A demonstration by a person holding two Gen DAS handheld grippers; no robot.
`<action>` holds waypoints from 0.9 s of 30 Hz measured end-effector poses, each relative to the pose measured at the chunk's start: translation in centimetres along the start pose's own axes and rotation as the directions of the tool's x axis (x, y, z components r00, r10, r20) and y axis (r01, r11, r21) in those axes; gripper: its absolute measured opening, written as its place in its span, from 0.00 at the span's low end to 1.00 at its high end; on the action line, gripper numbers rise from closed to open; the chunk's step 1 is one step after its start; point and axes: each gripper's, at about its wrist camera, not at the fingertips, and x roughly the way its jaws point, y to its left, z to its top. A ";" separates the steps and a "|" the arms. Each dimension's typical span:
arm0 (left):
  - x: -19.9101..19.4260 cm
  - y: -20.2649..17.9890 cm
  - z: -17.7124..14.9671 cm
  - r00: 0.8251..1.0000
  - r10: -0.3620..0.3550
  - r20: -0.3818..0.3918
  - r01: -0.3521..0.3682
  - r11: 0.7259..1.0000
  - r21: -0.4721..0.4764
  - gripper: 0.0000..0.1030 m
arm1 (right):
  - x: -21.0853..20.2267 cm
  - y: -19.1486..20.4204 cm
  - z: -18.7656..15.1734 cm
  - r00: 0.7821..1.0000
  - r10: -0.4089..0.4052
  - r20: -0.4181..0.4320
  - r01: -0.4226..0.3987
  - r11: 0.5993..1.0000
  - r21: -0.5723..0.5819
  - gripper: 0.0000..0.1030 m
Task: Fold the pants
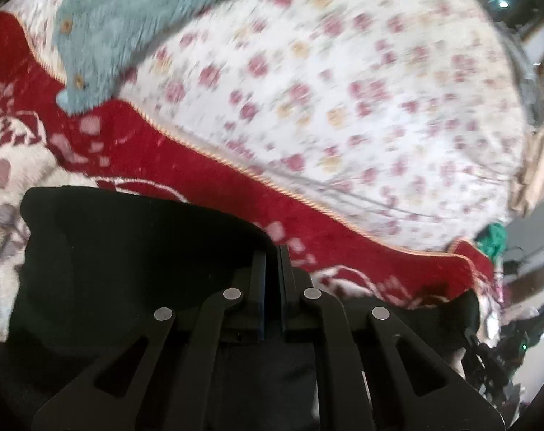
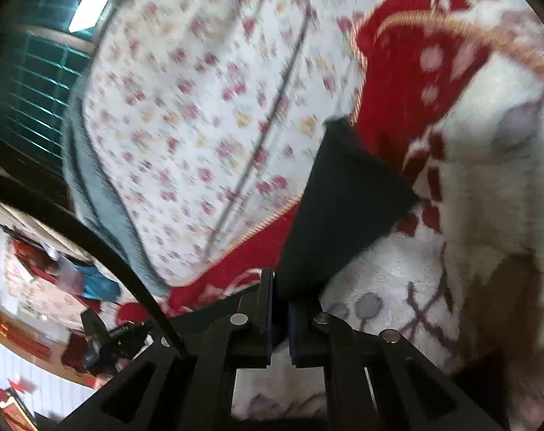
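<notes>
Black pants (image 1: 128, 251), 2 grippers clamped on

Black pants (image 1: 135, 251) (plain, dark fabric) hang bunched, clamped in both hand-held grippers.

Left wrist view: pants (image 1: 128, 262) on blanket (image 1: 207, 168), clamped in left gripper (image 1: 272, 255); sheet (image 1: 361, 100) beyond blanket; fleece garment (image 1: 128, 25) far left, overlapping both. Right wrist view: pants (image 2: 343, 208) clamped in right gripper (image 2: 281, 287), over blanket (image 2: 469, 179); sheet (image 2: 207, 107) left.
</notes>
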 end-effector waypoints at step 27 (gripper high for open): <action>-9.6 5.4 -18.4 0.998 0.036 0.056 -0.041 0.995 0.092 0.04 | -10.7 -4.2 -11.3 0.993 -0.090 -0.074 0.091 0.996 0.004 0.06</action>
